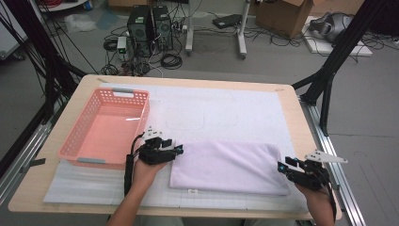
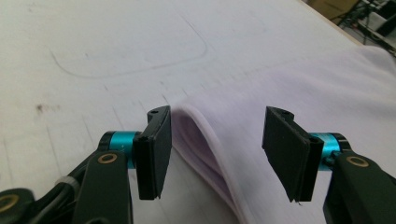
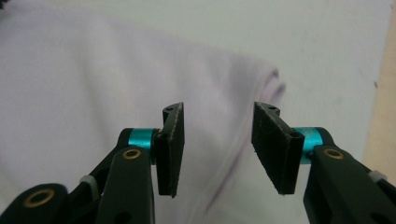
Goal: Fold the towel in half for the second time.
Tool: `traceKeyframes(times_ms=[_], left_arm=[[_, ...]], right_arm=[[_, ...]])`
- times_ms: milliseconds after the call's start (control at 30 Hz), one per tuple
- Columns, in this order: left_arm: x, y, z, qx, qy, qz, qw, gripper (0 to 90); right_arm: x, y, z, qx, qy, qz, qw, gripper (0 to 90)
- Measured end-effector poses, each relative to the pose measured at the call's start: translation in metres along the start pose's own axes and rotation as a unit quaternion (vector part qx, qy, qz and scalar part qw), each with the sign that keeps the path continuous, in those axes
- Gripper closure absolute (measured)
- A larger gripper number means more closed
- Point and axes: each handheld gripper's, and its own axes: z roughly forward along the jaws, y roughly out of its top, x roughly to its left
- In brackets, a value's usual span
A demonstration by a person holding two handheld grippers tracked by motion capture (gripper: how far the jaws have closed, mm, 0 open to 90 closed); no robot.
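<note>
A folded pale lilac towel (image 1: 228, 165) lies flat on the white mat near the table's front edge. My left gripper (image 1: 178, 150) is at the towel's left end, open, with the folded corner (image 2: 205, 135) lying between its jaws. My right gripper (image 1: 281, 165) is at the towel's right end, also open, its jaws straddling the towel's rounded edge (image 3: 224, 154). Neither one has closed on the cloth. A hand holds each gripper from the bottom of the high view.
A pink plastic basket (image 1: 106, 128) stands empty on the left of the table, just beyond my left gripper. The white mat (image 1: 221, 110) stretches bare behind the towel. Black frame legs, cables and computer cases stand on the floor past the table.
</note>
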Motion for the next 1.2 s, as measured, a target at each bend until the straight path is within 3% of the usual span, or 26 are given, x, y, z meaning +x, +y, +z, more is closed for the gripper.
traceKeyframes(times_ms=[67, 133, 200, 300, 333, 367, 433, 467, 533, 600, 667, 700, 767, 800, 833, 867, 900, 933, 1067, 1167, 1200], left_arm=[[0.004, 0.004, 0.011, 0.023, 0.014, 0.004, 0.9996, 40.9], [0.008, 0.006, 0.019, 0.025, 0.011, -0.005, 0.9996, 40.0], [0.01, 0.008, 0.025, 0.039, 0.014, 0.002, 0.9991, 40.9], [0.01, 0.006, 0.031, 0.054, 0.021, 0.021, 0.9981, 53.3], [0.011, 0.006, 0.031, 0.055, 0.014, 0.02, 0.9982, 66.7], [0.011, 0.006, 0.03, 0.053, 0.02, 0.022, 0.9981, 74.6], [0.011, 0.007, 0.029, 0.045, 0.036, 0.015, 0.9982, 79.6], [0.012, 0.008, 0.029, 0.038, 0.045, 0.001, 0.9983, 80.5], [0.012, 0.008, 0.03, 0.034, 0.051, -0.003, 0.9981, 80.4], [0.011, 0.007, 0.03, 0.036, 0.045, 0.0, 0.9983, 73.0], [0.012, 0.005, 0.03, 0.046, 0.026, -0.004, 0.9986, 52.7], [0.012, 0.005, 0.03, 0.047, 0.026, -0.001, 0.9986, 50.1], [0.012, 0.005, 0.03, 0.052, 0.02, 0.005, 0.9985, 56.9], [0.012, 0.005, 0.03, 0.053, 0.014, 0.005, 0.9985, 68.7], [0.012, 0.005, 0.029, 0.05, 0.012, 0.0, 0.9987, 74.6], [0.013, 0.006, 0.028, 0.047, 0.014, -0.003, 0.9988, 78.8], [0.014, 0.006, 0.027, 0.042, 0.019, -0.004, 0.9989, 80.1], [0.014, 0.007, 0.024, 0.028, 0.025, -0.006, 0.9993, 81.9], [0.01, 0.012, 0.019, -0.023, 0.048, 0.018, 0.9985, 83.0], [0.012, 0.011, 0.023, -0.026, 0.054, 0.019, 0.998, 81.3], [0.012, 0.01, 0.024, -0.022, 0.059, 0.022, 0.9977, 77.8]], right_arm=[[-0.003, 0.008, 0.012, -0.002, 0.014, -0.005, 0.9999, 63.8], [-0.006, 0.016, 0.026, 0.006, 0.028, -0.008, 0.9995, 68.9], [-0.006, 0.022, 0.04, 0.019, 0.038, -0.013, 0.999, 71.3], [-0.008, 0.028, 0.063, 0.038, 0.039, -0.017, 0.9984, 74.8], [-0.009, 0.029, 0.07, 0.046, 0.034, -0.018, 0.9982, 75.2], [-0.01, 0.029, 0.073, 0.051, 0.028, -0.021, 0.9981, 75.5], [-0.013, 0.028, 0.079, 0.058, 0.014, -0.025, 0.9979, 78.6], [-0.014, 0.028, 0.079, 0.055, -0.007, -0.031, 0.998, 79.3], [-0.016, 0.027, 0.077, 0.053, -0.067, -0.049, 0.9951, 79.2], [-0.02, 0.027, 0.074, 0.05, -0.073, -0.035, 0.9955, 75.4], [-0.024, 0.027, 0.07, 0.041, -0.075, -0.027, 0.996, 57.5], [-0.027, 0.028, 0.068, 0.04, -0.083, -0.017, 0.9956, 46.5], [-0.035, 0.027, 0.066, 0.045, -0.087, -0.006, 0.9952, 40.9], [-0.038, 0.026, 0.068, 0.055, -0.076, -0.006, 0.9956, 43.1], [-0.04, 0.025, 0.071, 0.067, -0.053, -0.003, 0.9963, 52.8], [-0.042, 0.025, 0.071, 0.065, -0.025, 0.0, 0.9975, 68.4], [-0.041, 0.026, 0.07, 0.063, -0.017, 0.0, 0.9979, 79.6], [-0.041, 0.027, 0.068, 0.061, -0.022, -0.003, 0.9979, 83.2], [-0.039, 0.033, 0.064, 0.01, -0.059, -0.017, 0.998, 84.3], [-0.035, 0.035, 0.067, -0.007, -0.086, -0.031, 0.9958, 82.9], [-0.034, 0.035, 0.07, -0.003, -0.098, -0.031, 0.9947, 78.5]])
